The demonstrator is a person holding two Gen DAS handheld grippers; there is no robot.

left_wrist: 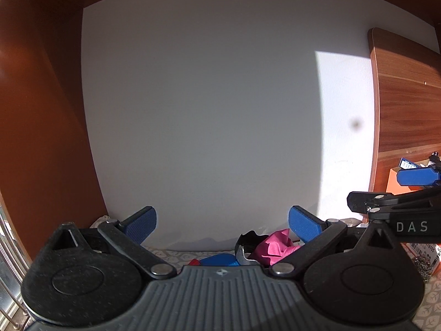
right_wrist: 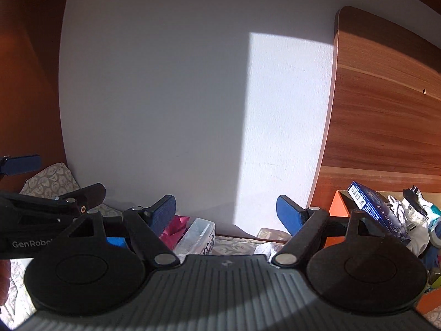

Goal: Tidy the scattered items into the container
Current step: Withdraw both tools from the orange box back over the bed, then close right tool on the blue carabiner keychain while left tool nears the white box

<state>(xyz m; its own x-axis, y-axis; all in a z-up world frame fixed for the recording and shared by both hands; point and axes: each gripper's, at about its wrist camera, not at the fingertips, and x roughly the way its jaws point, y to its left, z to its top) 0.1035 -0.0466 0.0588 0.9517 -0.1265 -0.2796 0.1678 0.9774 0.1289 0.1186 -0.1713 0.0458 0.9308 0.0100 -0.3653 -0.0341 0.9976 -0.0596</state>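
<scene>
Both grippers are raised and point at a white wall. My left gripper [left_wrist: 222, 224] is open and empty, above a pink cloth [left_wrist: 273, 245], a blue item [left_wrist: 219, 260] and a black-and-silver torn object [left_wrist: 244, 248] on the patterned cloth. My right gripper [right_wrist: 226, 218] is open and empty. Below it lie the pink cloth [right_wrist: 176, 230], a clear plastic box [right_wrist: 197, 237] and a blue item [right_wrist: 117, 242]. An orange container [right_wrist: 337, 207] at the right holds a dark blue box [right_wrist: 374, 207] and white and teal items [right_wrist: 419, 220]. The right gripper also shows in the left wrist view [left_wrist: 413, 190].
A patterned tablecloth [right_wrist: 237, 244] covers the surface. A brown cabinet side [left_wrist: 35, 110] stands at the left and a wooden board [right_wrist: 386, 110] at the right. A labelled box and a steel scourer [left_wrist: 425, 262] lie at the left view's right edge.
</scene>
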